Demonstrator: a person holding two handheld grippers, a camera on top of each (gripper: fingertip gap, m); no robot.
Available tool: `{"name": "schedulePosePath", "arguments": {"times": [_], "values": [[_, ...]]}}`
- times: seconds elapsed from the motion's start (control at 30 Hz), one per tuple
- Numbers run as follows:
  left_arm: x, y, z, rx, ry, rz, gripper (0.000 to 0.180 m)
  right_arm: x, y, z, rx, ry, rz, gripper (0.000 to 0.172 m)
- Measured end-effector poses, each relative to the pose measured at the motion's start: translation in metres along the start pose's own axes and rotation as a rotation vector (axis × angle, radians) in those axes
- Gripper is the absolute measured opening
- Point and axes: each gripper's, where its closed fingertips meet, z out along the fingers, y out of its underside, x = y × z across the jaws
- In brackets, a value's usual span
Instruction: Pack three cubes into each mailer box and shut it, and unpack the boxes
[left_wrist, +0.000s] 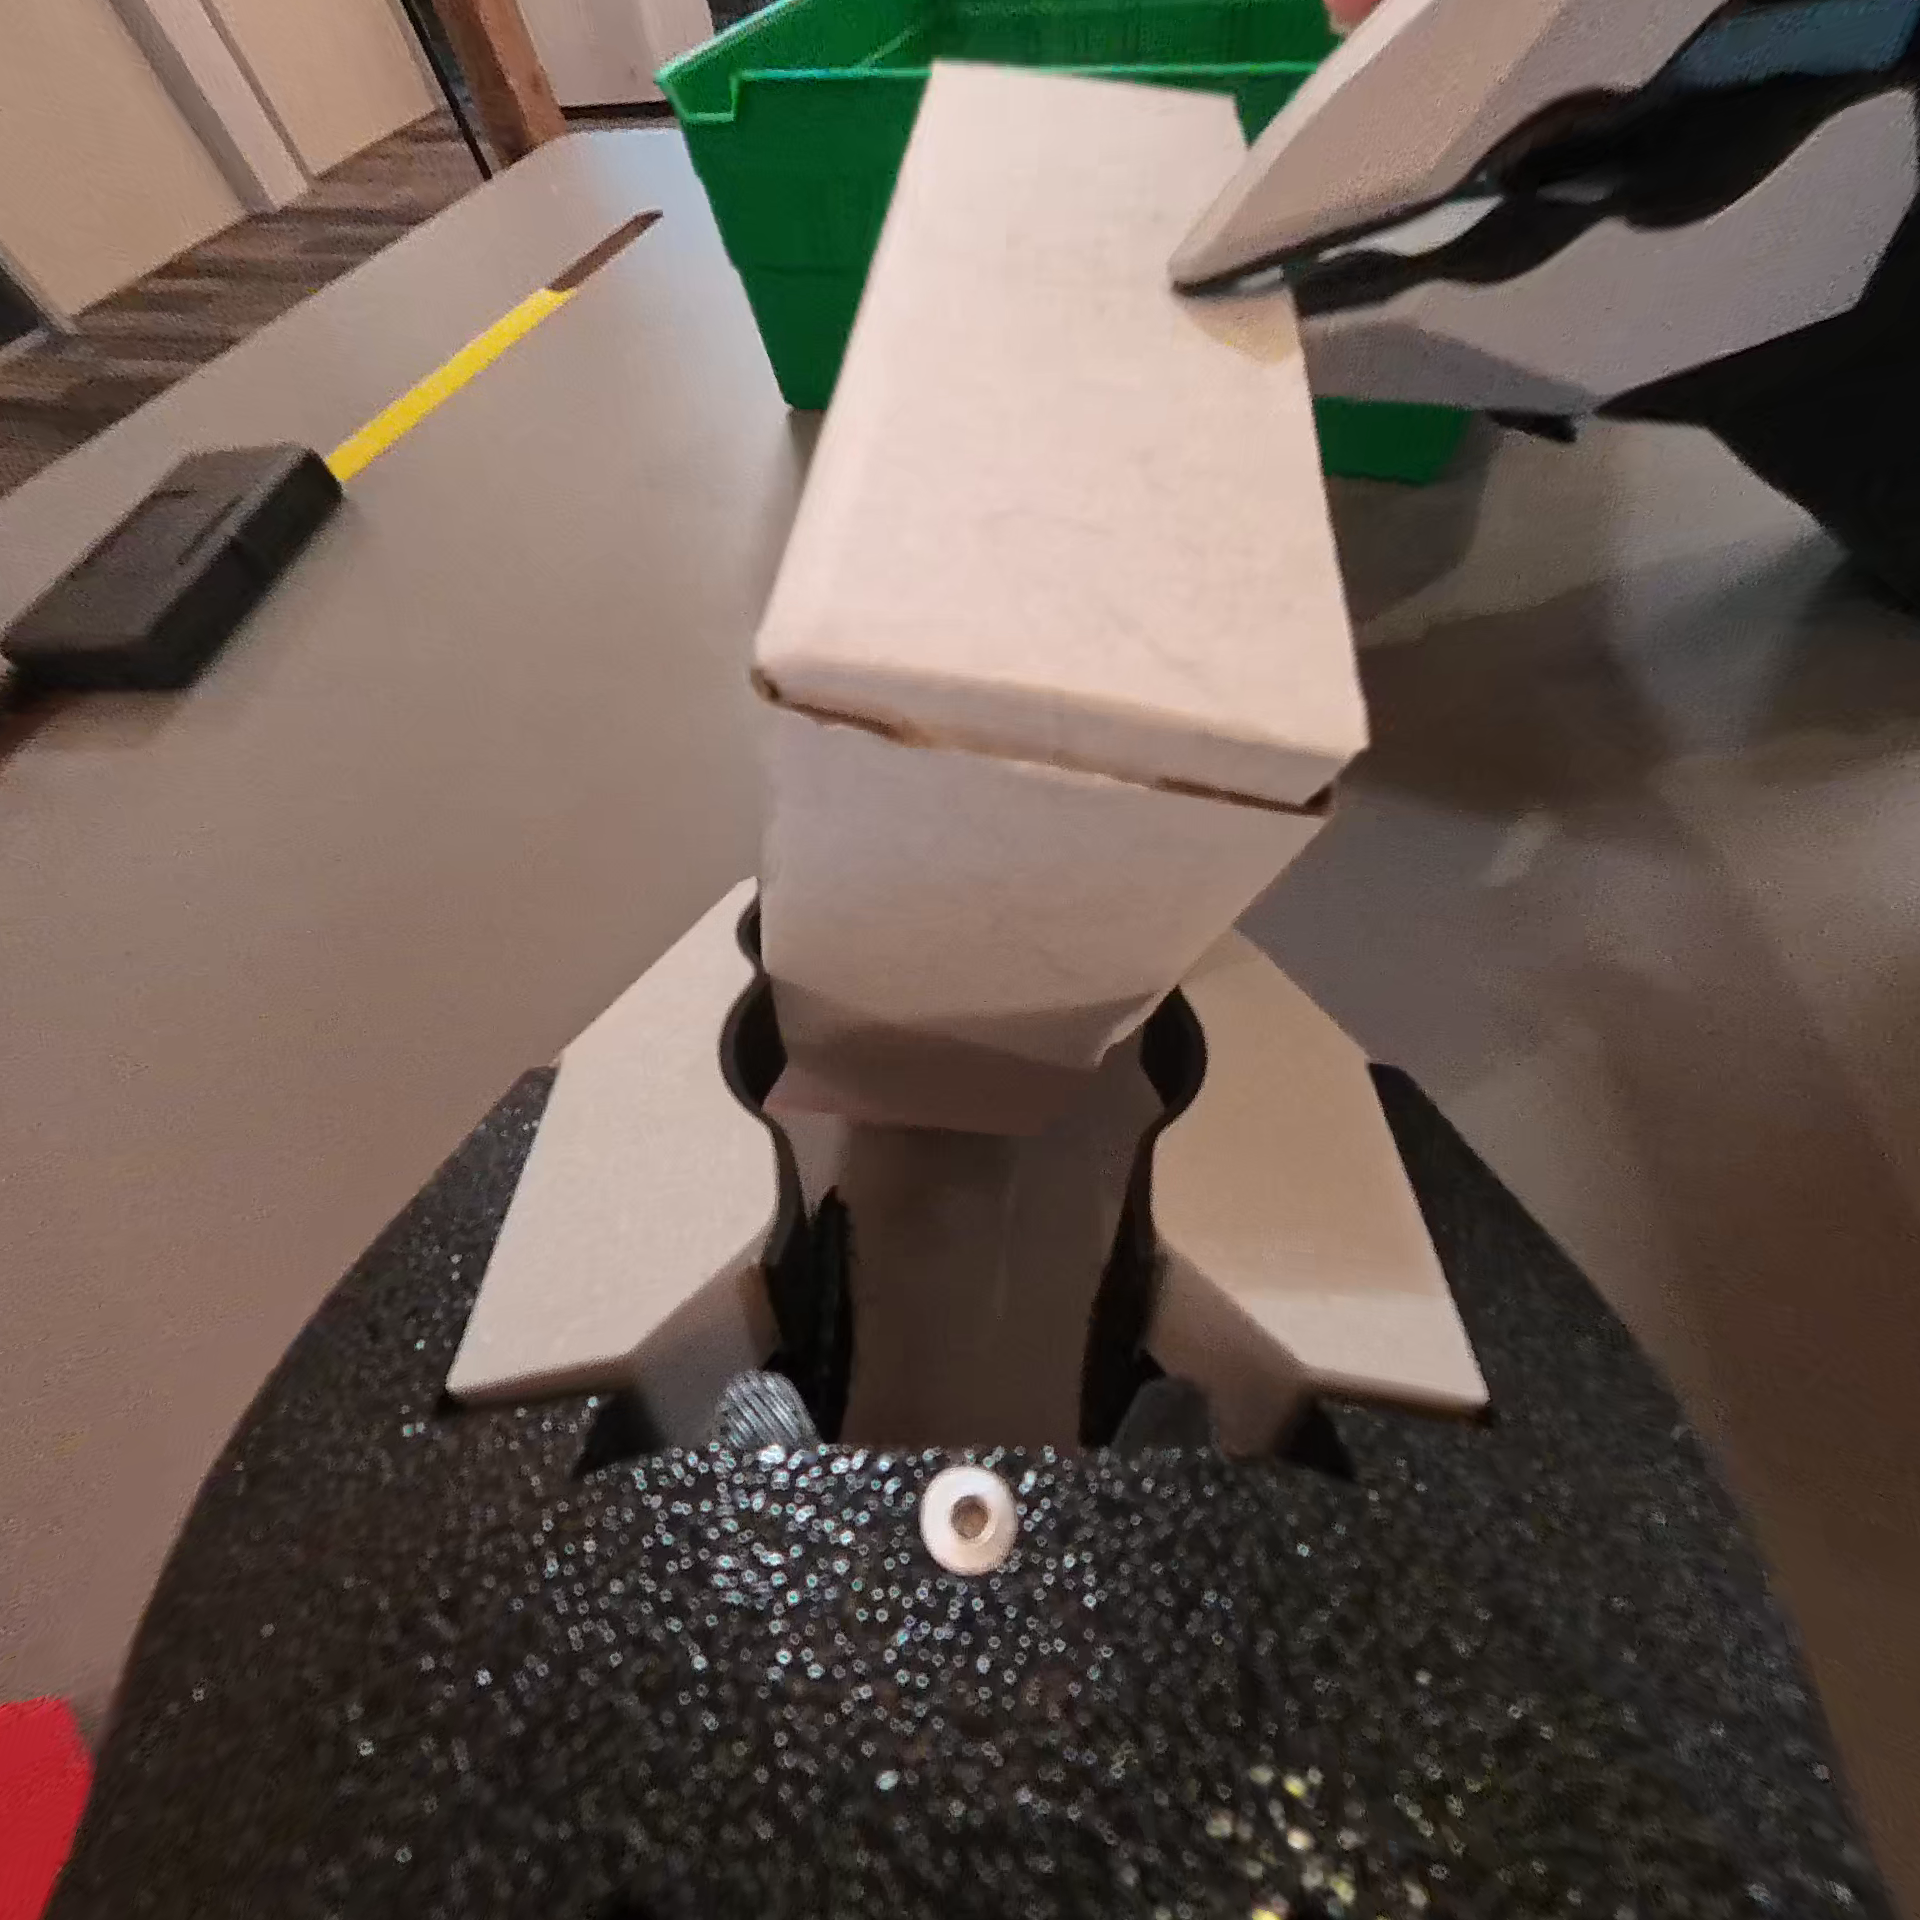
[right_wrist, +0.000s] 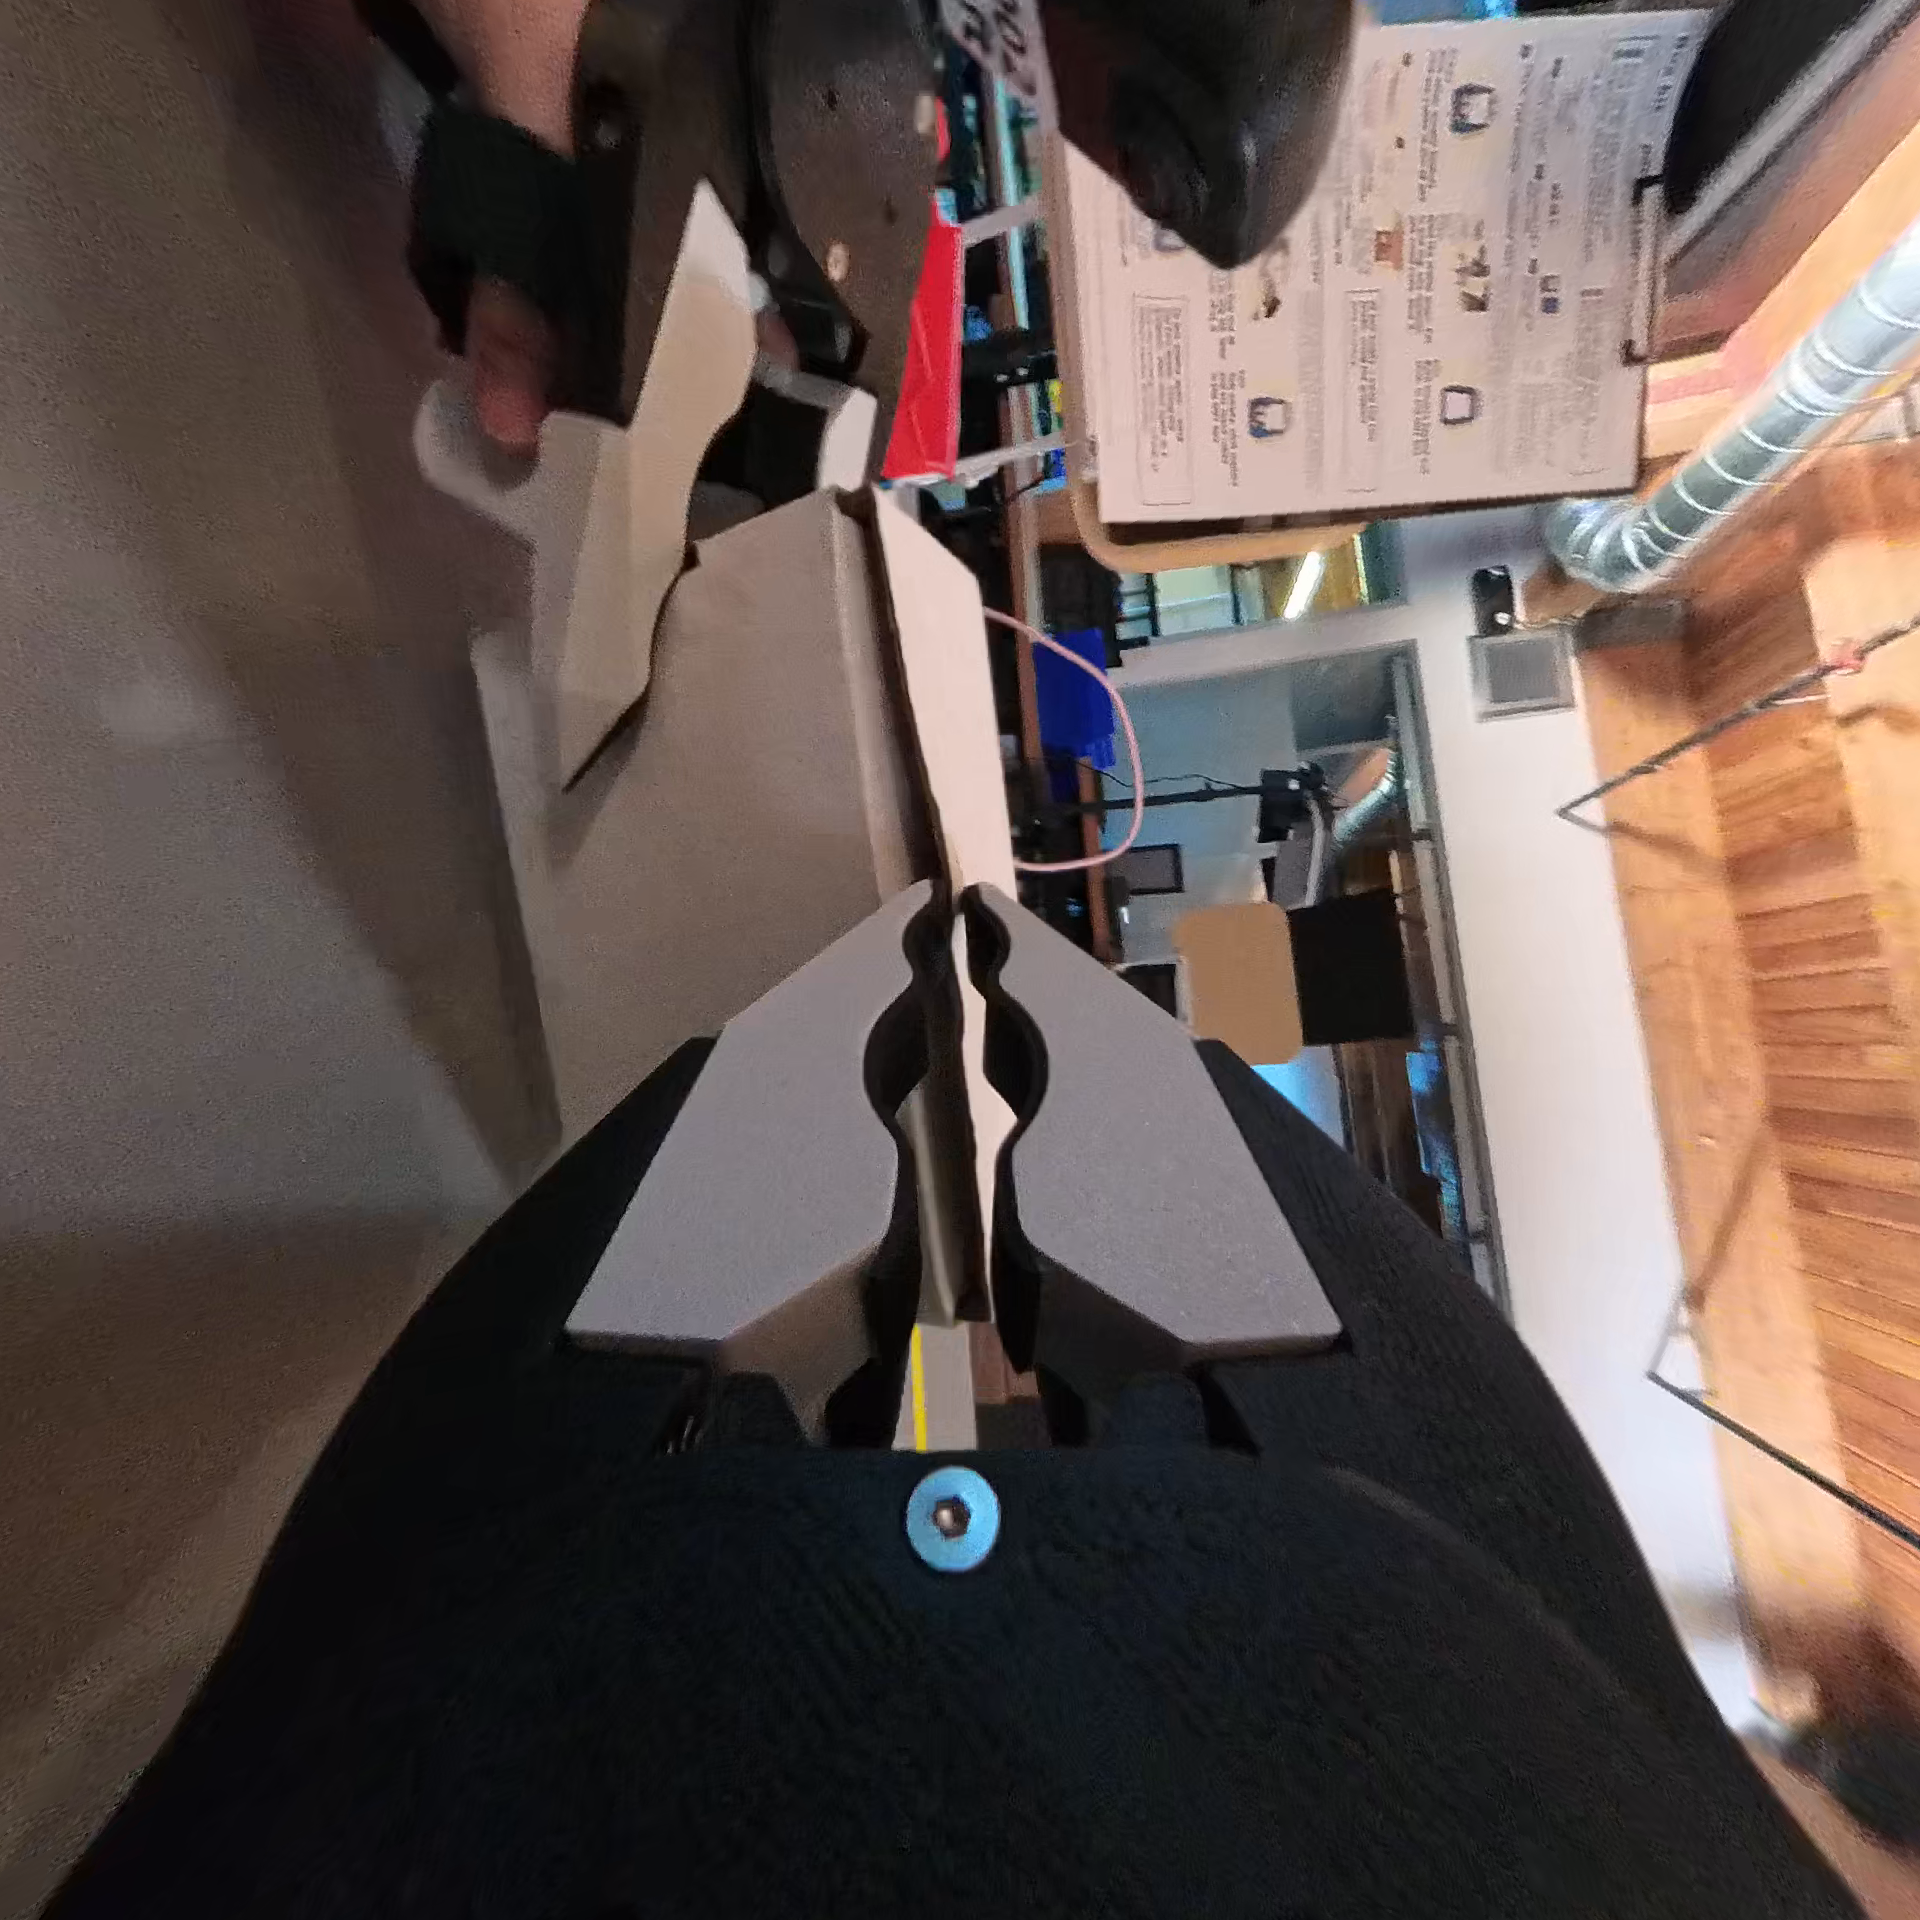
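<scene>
A white cardboard mailer box (left_wrist: 1060, 468) is held above the grey table (left_wrist: 364, 883), with its long side pointing away from me. My left gripper (left_wrist: 987, 956) is shut on the box's near end, with both pads pressed against its sides. My right gripper (left_wrist: 1236, 281) comes in from the upper right and pinches the box's far right top edge. In the right wrist view my right gripper (right_wrist: 956, 894) is shut on the thin lid panel (right_wrist: 951, 644) of the box (right_wrist: 769, 707). The lid stands slightly off the box body. My left gripper (right_wrist: 644, 582) grips the far end there. The box's contents are hidden.
A green plastic bin (left_wrist: 790, 208) stands on the table just behind the box. A black block (left_wrist: 166, 561) lies at the left by a yellow tape strip (left_wrist: 447, 384). A red object (left_wrist: 31, 1808) shows at the bottom left corner. Tip to tip, the grippers are about 9 cm apart. My right tips are about 40 cm from the black block (left_wrist: 166, 561), my left tips only 30 cm.
</scene>
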Motion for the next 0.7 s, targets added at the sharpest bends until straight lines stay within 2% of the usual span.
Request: {"name": "schedulePosePath", "arguments": {"times": [0.13, 0.2, 0.37, 0.53, 0.6, 0.7], "values": [[-0.007, 0.003, 0.001, -0.038, -0.102, 0.164, 0.068, 0.014, -0.004, -0.006, 0.034, 0.028, 0.126, 0.000], [-0.013, 0.010, 0.002, -0.101, -0.176, 0.313, 0.068, 0.018, 0.000, -0.008, 0.039, 0.027, 0.187, 0.000], [-0.027, 0.000, -0.005, -0.086, -0.326, 0.480, 0.066, 0.022, 0.000, -0.010, 0.069, 0.016, 0.281, 0.000], [-0.032, -0.003, -0.012, -0.086, -0.399, 0.639, 0.064, 0.026, 0.000, -0.012, 0.087, -0.008, 0.380, 0.000], [-0.026, 0.003, -0.007, -0.127, -0.412, 0.850, 0.065, 0.031, 0.002, -0.014, 0.090, 0.001, 0.425, 0.005], [-0.028, 0.002, -0.004, -0.136, -0.431, 0.858, 0.065, 0.032, 0.007, -0.015, 0.095, -0.011, 0.468, 0.004]]}}
